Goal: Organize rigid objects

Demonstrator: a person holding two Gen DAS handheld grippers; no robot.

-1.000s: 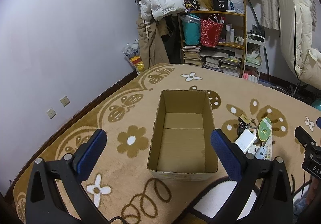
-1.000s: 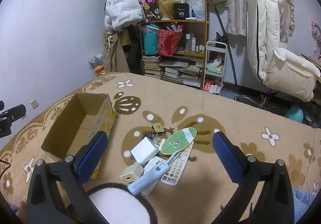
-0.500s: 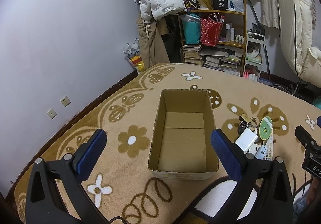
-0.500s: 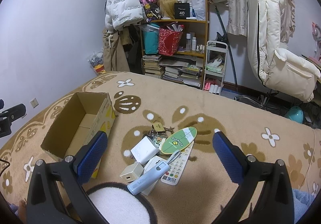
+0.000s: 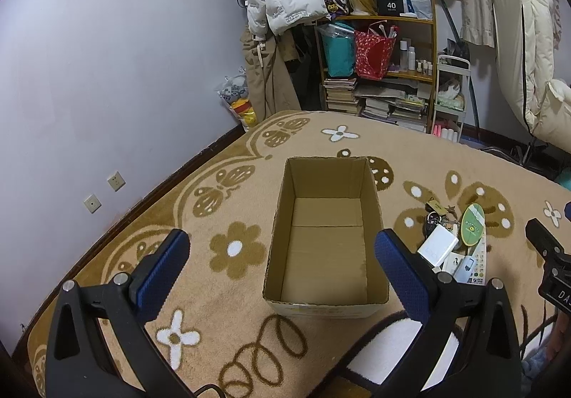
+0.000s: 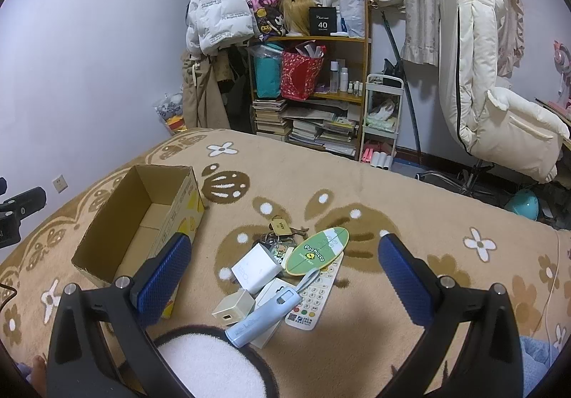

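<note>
both tongs (image 5: 282, 251) (image 6: 283, 257) agape above lengthwise box (image 5: 326, 305)

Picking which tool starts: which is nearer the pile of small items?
Right. The right tool hangs open directly over the pile. The left tool hangs open over the cardboard box, with the pile off to its right.

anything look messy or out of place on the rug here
Yes: the small items lie in a jumbled, overlapping heap on the rug right of the box. The green oval card rests across the remote, the blue tube on a white box, keys behind. The box holds nothing. Nothing looks damaged.
</note>
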